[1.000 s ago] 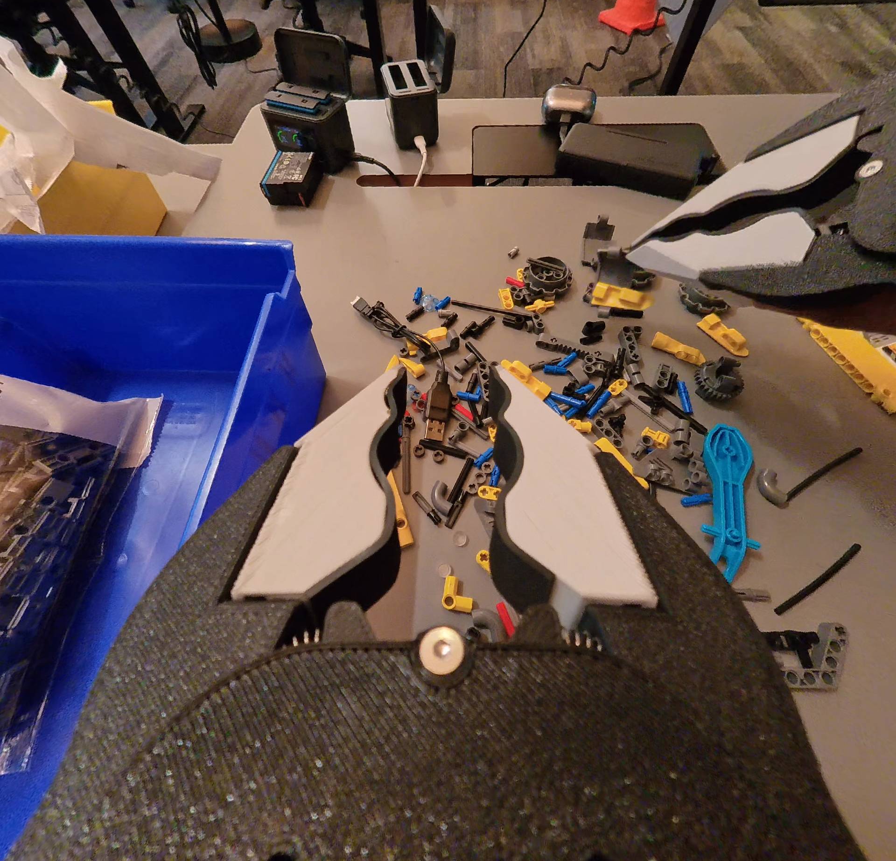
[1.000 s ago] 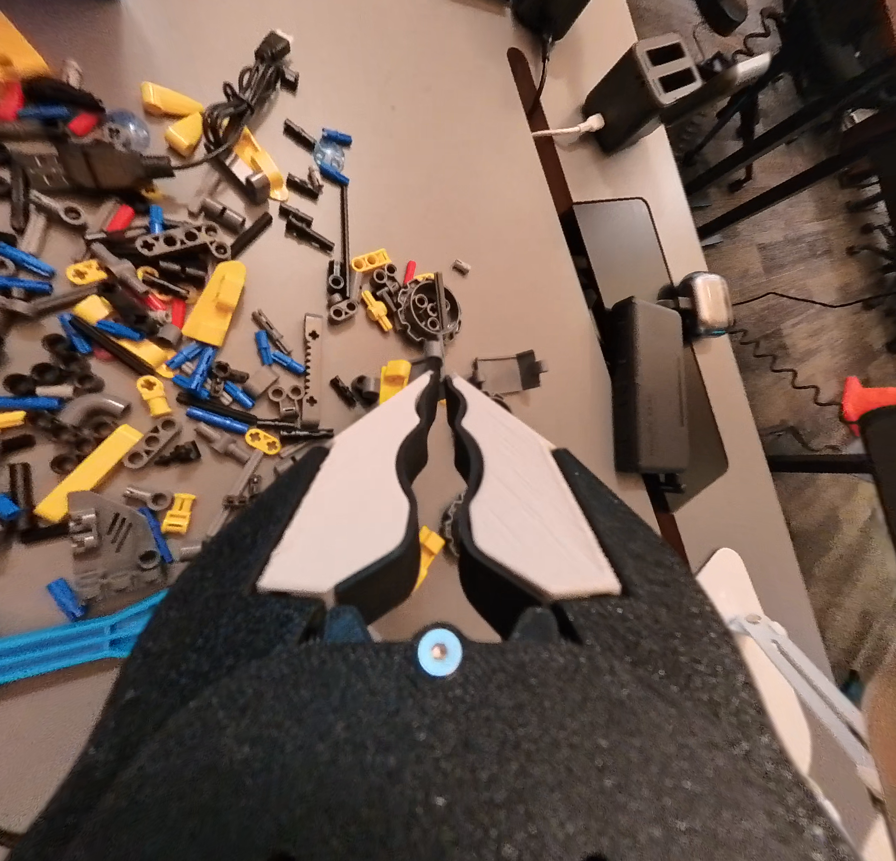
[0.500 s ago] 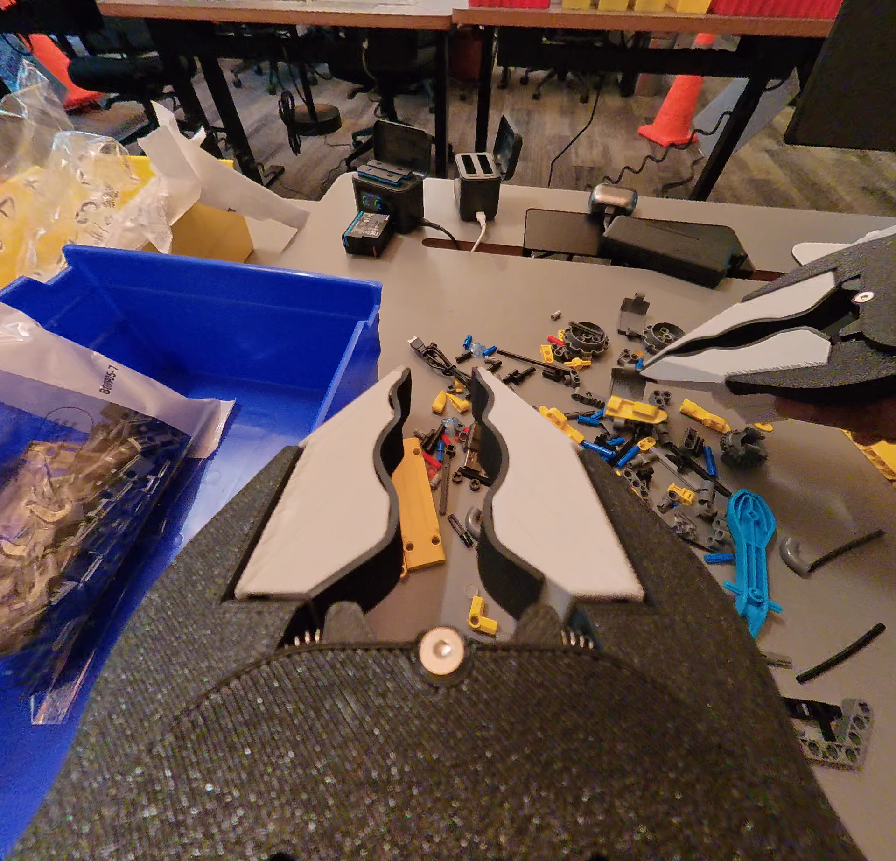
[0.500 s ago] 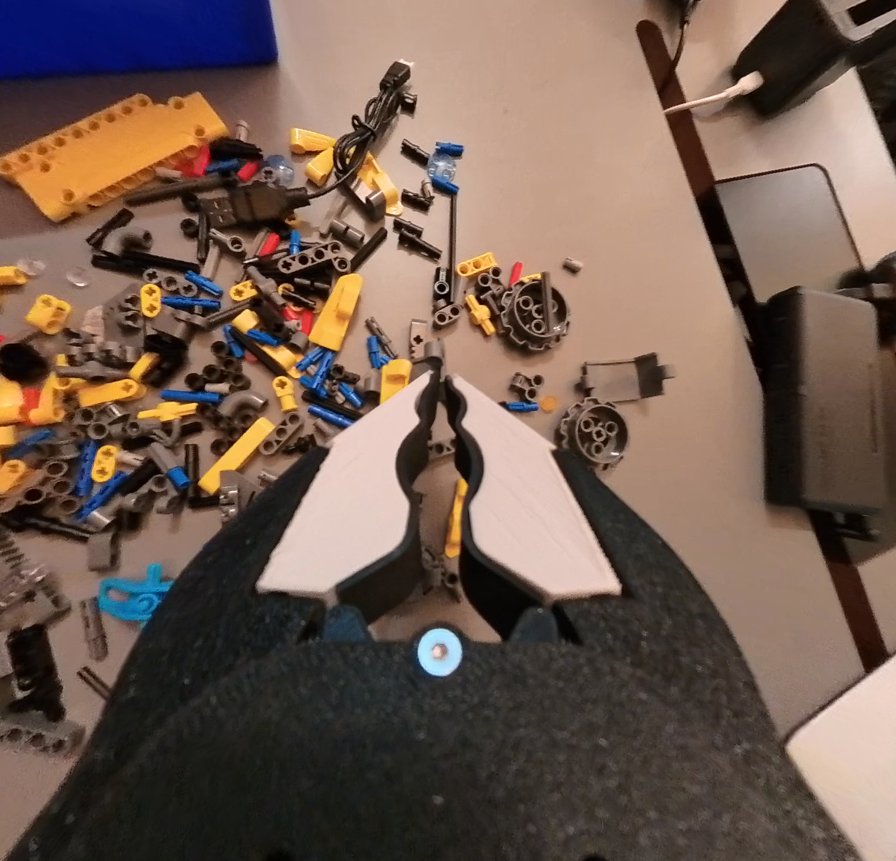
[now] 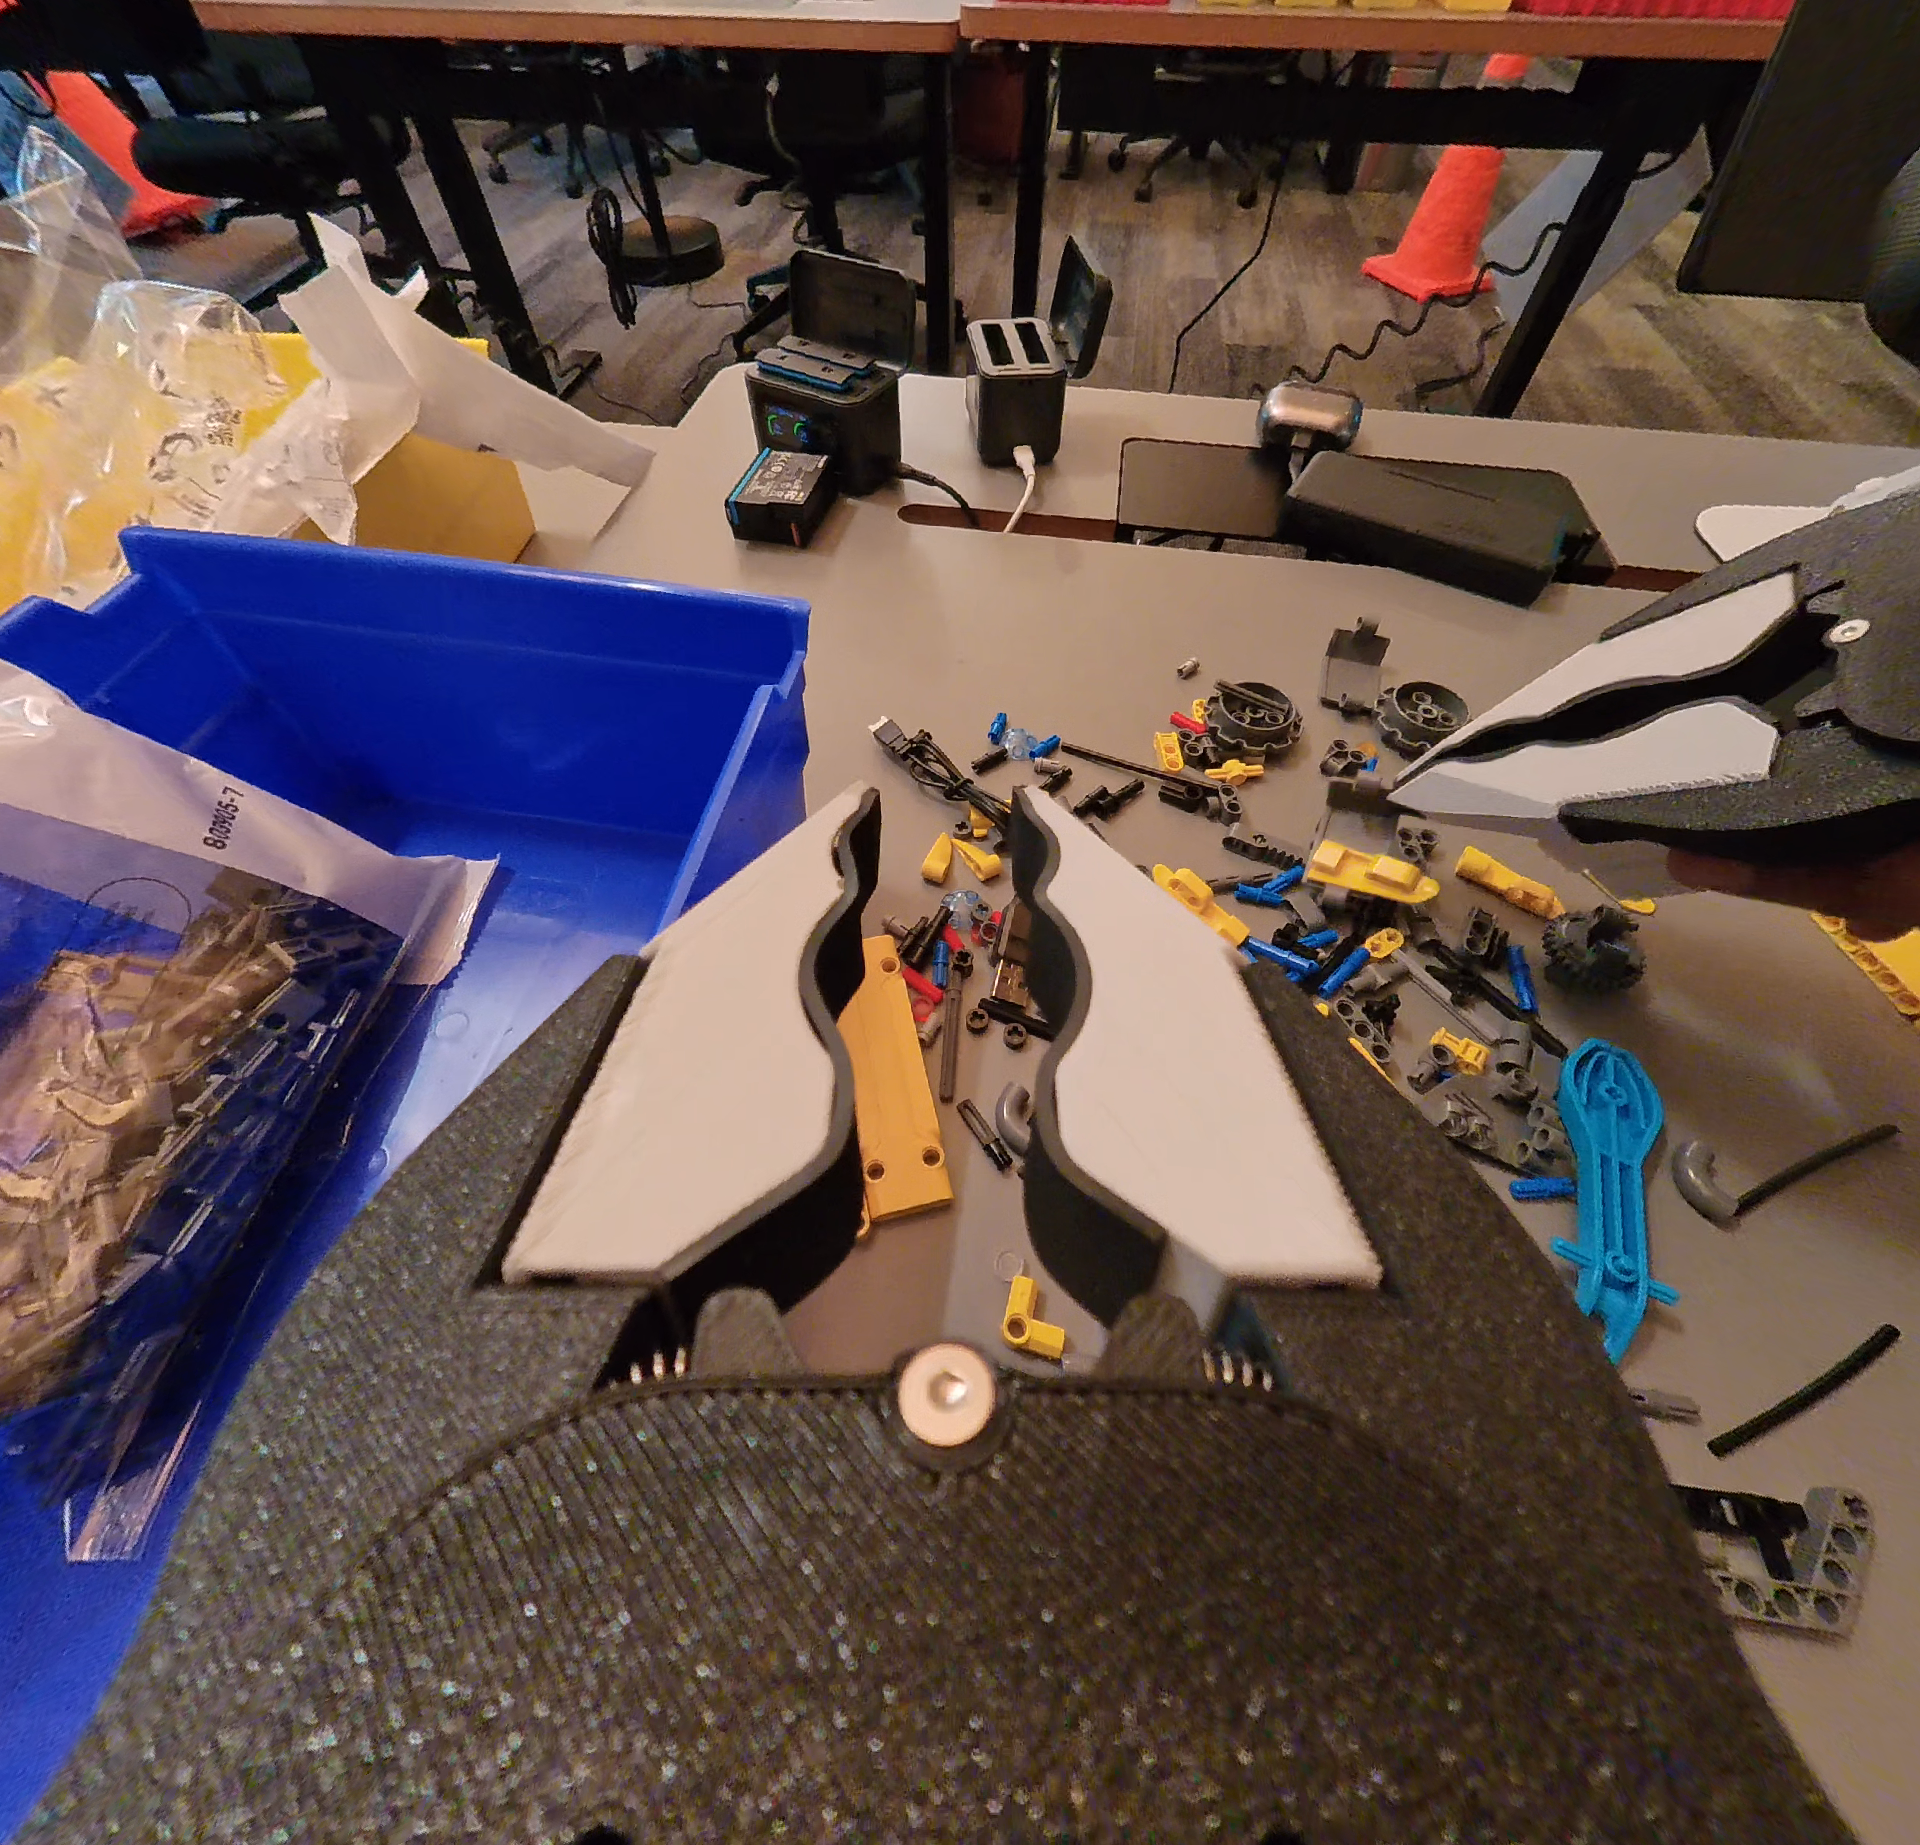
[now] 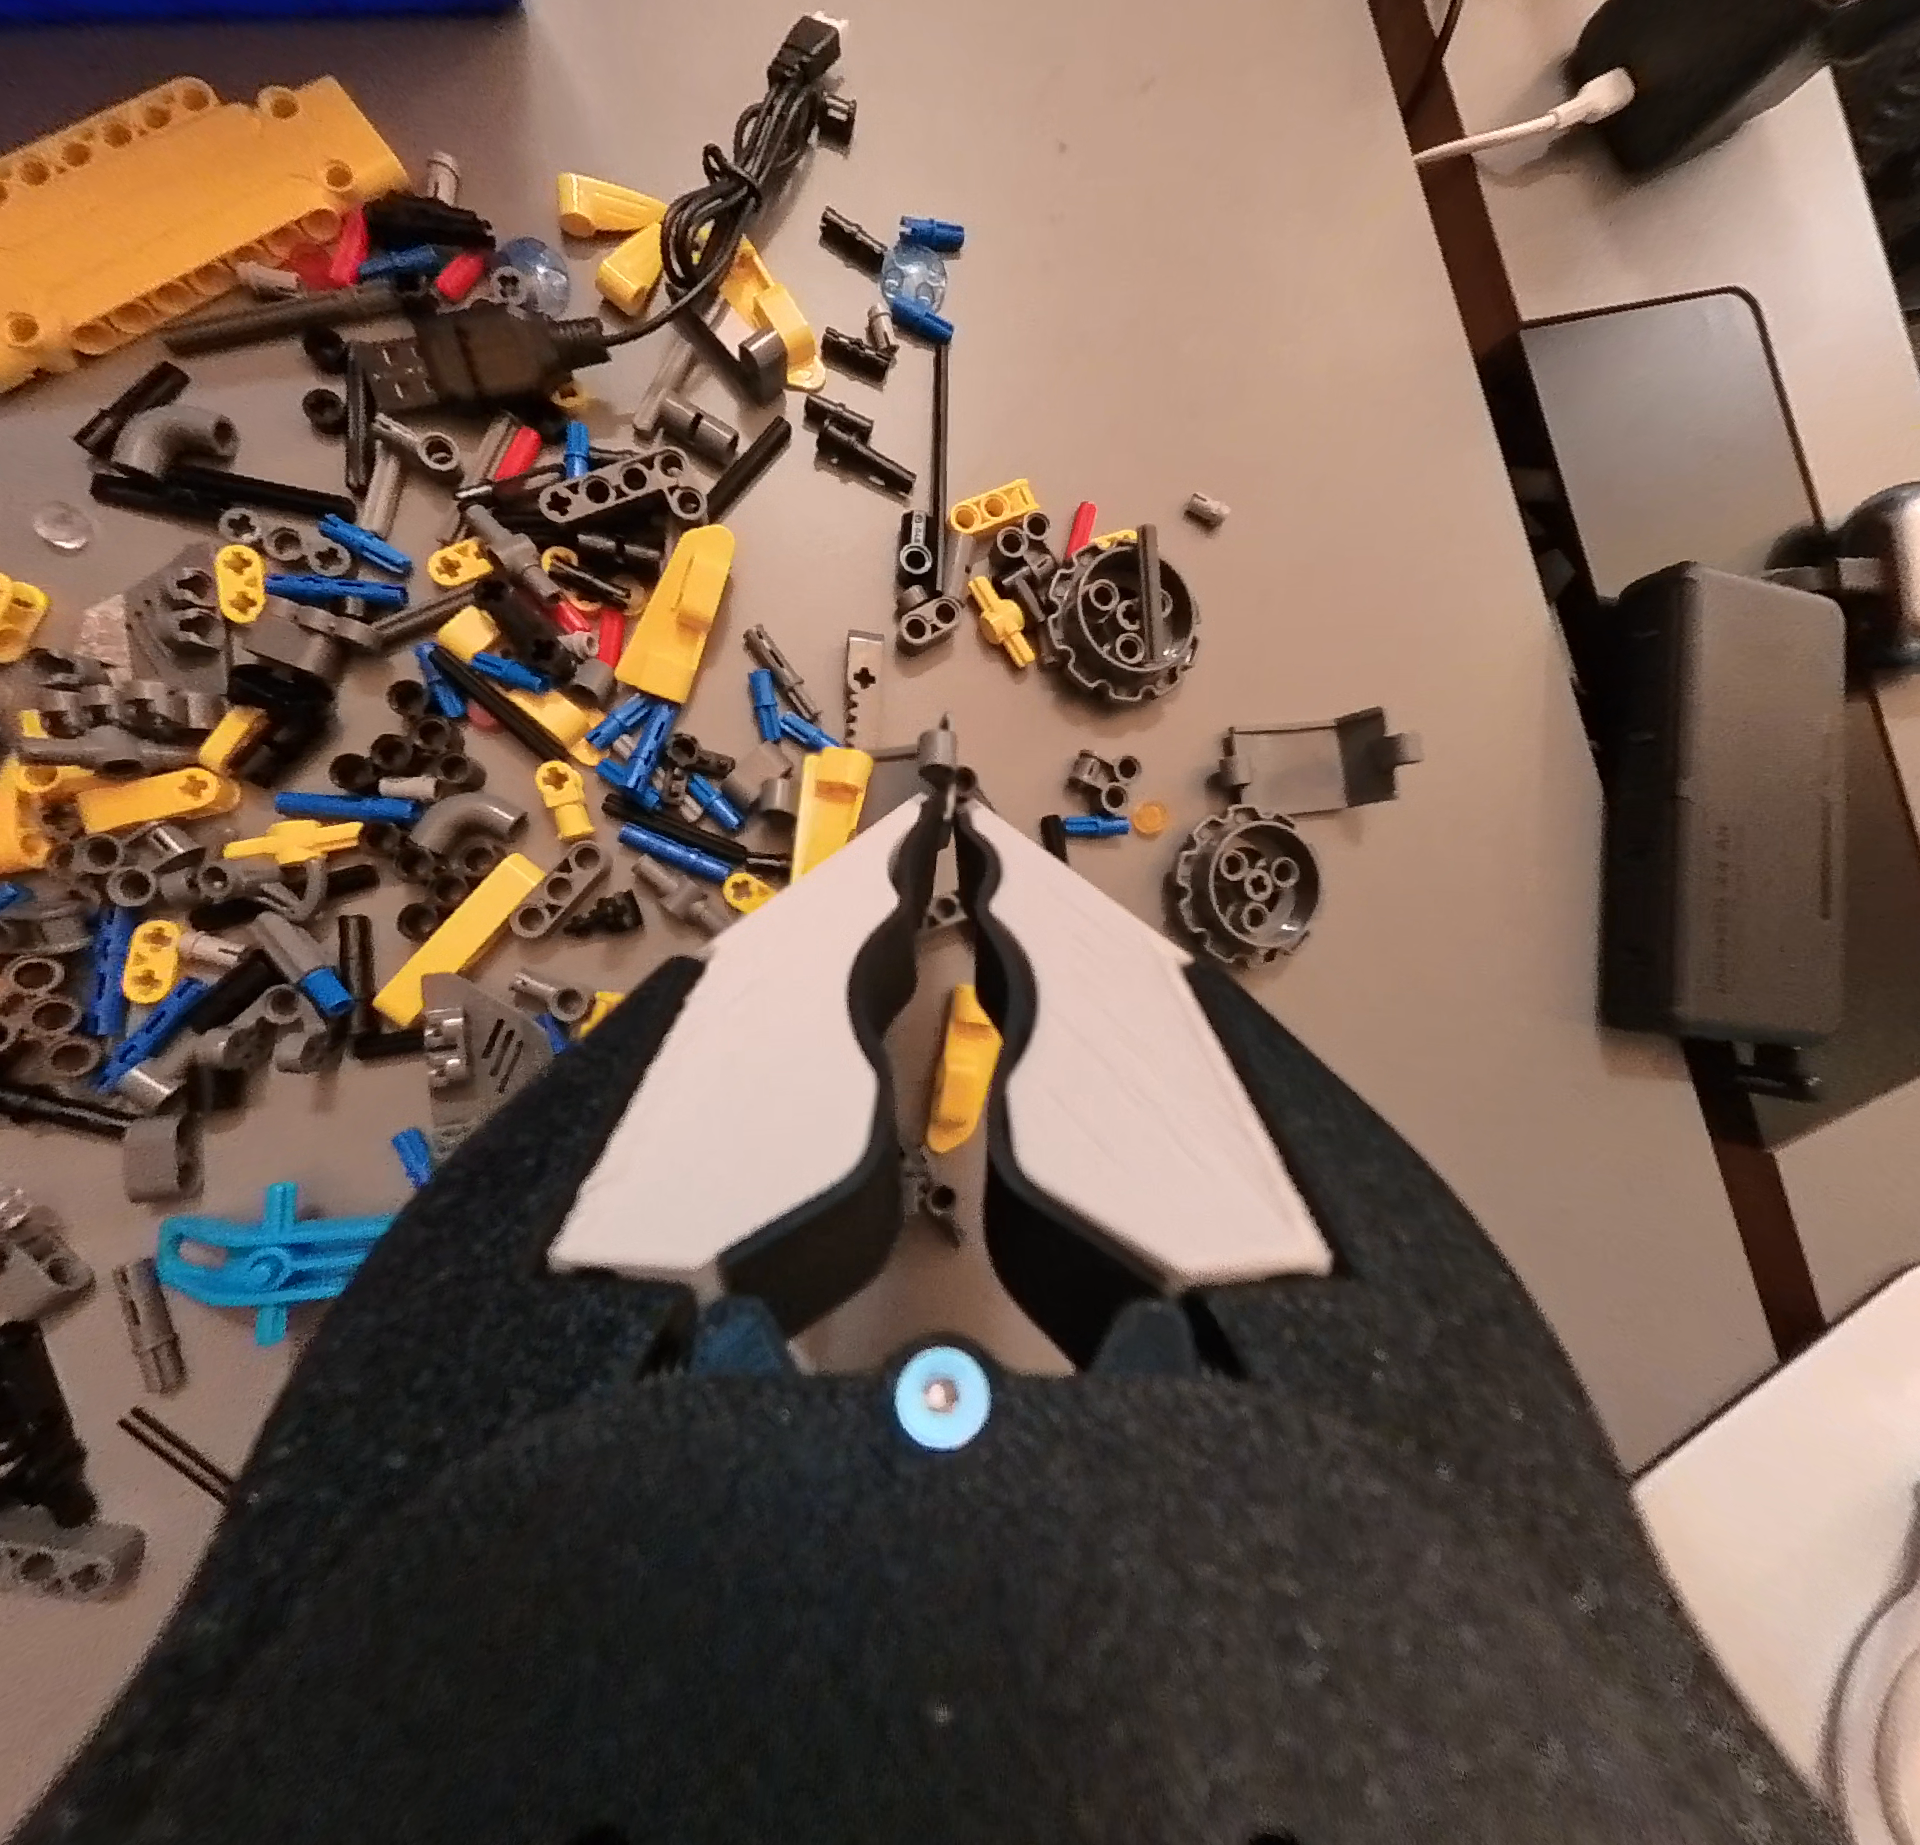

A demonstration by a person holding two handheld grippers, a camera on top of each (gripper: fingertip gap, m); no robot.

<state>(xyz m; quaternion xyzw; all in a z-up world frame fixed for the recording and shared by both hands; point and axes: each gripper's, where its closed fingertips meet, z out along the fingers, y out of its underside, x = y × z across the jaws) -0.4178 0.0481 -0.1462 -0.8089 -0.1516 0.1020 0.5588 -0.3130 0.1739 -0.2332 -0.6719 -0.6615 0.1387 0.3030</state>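
A pile of small plastic building pieces (image 5: 1340, 922) in black, grey, blue and yellow lies on the grey table (image 5: 1039, 621). My left gripper (image 5: 948, 808) is open and empty. It hovers above the pile's left end, over a long yellow beam (image 5: 899, 1078) and a black USB plug (image 5: 1013, 964). My right gripper (image 6: 943, 808) is shut on a small dark grey pin (image 6: 943, 756) and holds it above the pile (image 6: 582, 673), near two dark toothed wheels (image 6: 1127, 616). The right gripper also shows at the right of the left wrist view (image 5: 1397, 787).
A blue bin (image 5: 468, 715) holding a clear bag of parts (image 5: 156, 1068) stands left of the pile. Black chargers (image 5: 831, 413) and a black power block (image 5: 1434, 528) sit at the table's far edge. A cyan piece (image 5: 1605, 1161) and black tubes (image 5: 1808, 1161) lie right. My right fingertips sit around 20 cm from my left ones. It is some 12 cm from my left tips to the black USB plug (image 5: 1013, 964). It turns up in the right wrist view (image 6: 457, 370) as well.
Both grippers have risen and drawn back from the pile. The right stays shut on the small grey pin and has moved away from the toothed wheel. The left stays open.
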